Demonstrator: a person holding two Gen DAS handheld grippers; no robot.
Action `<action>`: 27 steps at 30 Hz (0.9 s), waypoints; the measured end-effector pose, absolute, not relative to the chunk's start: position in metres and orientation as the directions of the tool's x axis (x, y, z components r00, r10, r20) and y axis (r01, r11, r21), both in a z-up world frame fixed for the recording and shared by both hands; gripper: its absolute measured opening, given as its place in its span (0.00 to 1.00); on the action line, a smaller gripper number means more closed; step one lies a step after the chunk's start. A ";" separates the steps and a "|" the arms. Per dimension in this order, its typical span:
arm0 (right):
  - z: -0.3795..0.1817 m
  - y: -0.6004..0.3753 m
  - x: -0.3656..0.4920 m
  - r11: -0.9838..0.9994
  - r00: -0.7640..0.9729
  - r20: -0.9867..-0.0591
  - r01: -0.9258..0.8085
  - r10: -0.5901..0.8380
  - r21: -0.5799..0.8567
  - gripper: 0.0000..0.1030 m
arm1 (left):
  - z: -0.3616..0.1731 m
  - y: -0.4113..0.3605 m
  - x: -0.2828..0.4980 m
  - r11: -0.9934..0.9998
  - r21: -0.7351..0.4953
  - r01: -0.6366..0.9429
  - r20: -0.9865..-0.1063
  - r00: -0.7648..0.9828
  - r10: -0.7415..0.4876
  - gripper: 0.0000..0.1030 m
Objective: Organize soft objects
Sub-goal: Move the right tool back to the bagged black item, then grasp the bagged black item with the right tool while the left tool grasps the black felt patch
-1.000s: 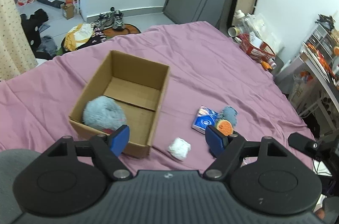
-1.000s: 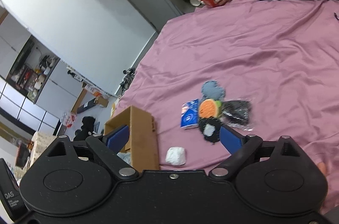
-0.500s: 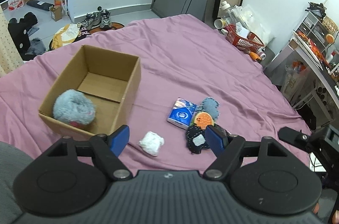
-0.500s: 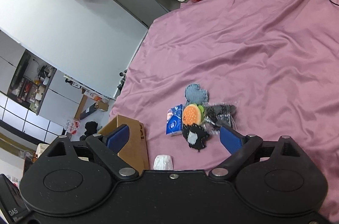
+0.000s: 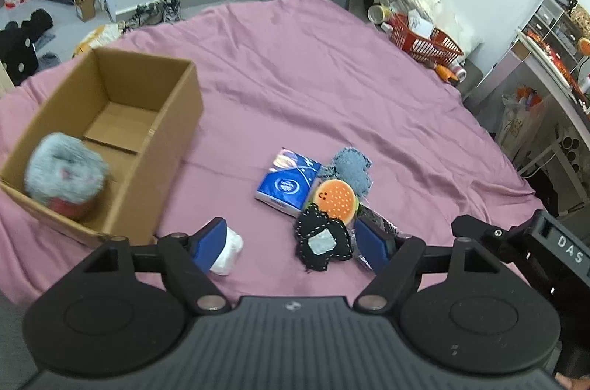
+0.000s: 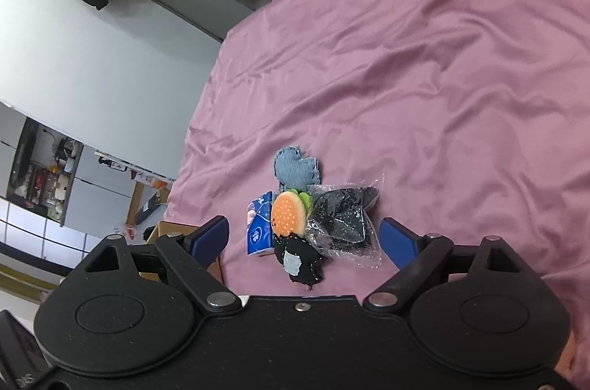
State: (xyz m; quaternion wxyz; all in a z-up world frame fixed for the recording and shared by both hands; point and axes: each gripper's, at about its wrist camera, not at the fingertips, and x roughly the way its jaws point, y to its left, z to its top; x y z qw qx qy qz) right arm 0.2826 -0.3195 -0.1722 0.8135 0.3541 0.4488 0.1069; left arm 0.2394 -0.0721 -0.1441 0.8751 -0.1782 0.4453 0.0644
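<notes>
A brown cardboard box [image 5: 177, 117] stands on the purple bedsheet with a grey fluffy toy [image 5: 66, 176] inside it. A pile of soft items lies to its right: a blue tissue pack [image 5: 287, 181], an orange burger toy [image 5: 337, 198], a grey-blue patch [image 5: 352, 165], a black patch [image 5: 322, 240] and a clear bag of black fabric [image 6: 343, 220]. A white wad [image 5: 228, 251] lies by the left finger. My left gripper [image 5: 291, 246] is open and empty above the pile. My right gripper [image 6: 306, 239] is open and empty, close to the pile.
A red basket [image 5: 427, 39] with bottles stands at the bed's far right corner. Shelves and bags [image 5: 534, 102] stand to the right of the bed. Shoes and clutter lie on the floor [image 5: 110, 21] beyond the bed.
My left gripper has moved right, from the box toward the pile. My right gripper has come closer to the pile. The grey toy stays in the box.
</notes>
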 end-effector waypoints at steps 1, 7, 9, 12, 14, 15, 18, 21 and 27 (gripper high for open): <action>-0.177 -0.319 0.285 0.720 0.565 -0.657 0.151 0.500 0.678 0.86 | -0.149 -0.074 0.243 0.928 -0.253 -0.272 -0.806 0.590 -0.047 0.72; -0.194 -0.319 0.299 0.706 0.535 -0.669 0.175 0.517 0.686 0.86 | -0.182 -0.086 0.264 0.924 -0.253 -0.287 -0.833 0.550 -0.057 0.72; -0.202 -0.322 0.303 0.697 0.526 -0.678 0.205 0.514 0.687 0.86 | -0.192 -0.089 0.271 0.923 -0.245 -0.297 -0.847 0.530 -0.054 0.72; -0.211 -0.323 0.307 0.685 0.507 -0.685 0.228 0.523 0.692 0.83 | -0.207 -0.093 0.279 0.920 -0.245 -0.306 -0.862 0.503 -0.062 0.72; -0.216 -0.322 0.310 0.681 0.498 -0.686 0.231 0.531 0.695 0.82 | -0.218 -0.097 0.283 0.919 -0.245 -0.310 -0.872 0.484 -0.069 0.71; -0.218 -0.321 0.312 0.679 0.491 -0.688 0.236 0.534 0.695 0.81 | -0.222 -0.098 0.285 0.920 -0.244 -0.308 -0.875 0.478 -0.072 0.71; -0.223 -0.321 0.315 0.675 0.486 -0.689 0.241 0.538 0.697 0.81 | -0.235 -0.104 0.292 0.923 -0.242 -0.301 -0.883 0.462 -0.081 0.71; -0.227 -0.322 0.320 0.674 0.479 -0.694 0.251 0.538 0.695 0.80 | -0.249 -0.108 0.296 0.919 -0.238 -0.315 -0.895 0.439 -0.081 0.69; -0.239 -0.319 0.328 0.684 0.448 -0.713 0.262 0.539 0.681 0.61 | -0.254 -0.111 0.297 0.923 -0.205 -0.325 -0.894 0.446 -0.042 0.41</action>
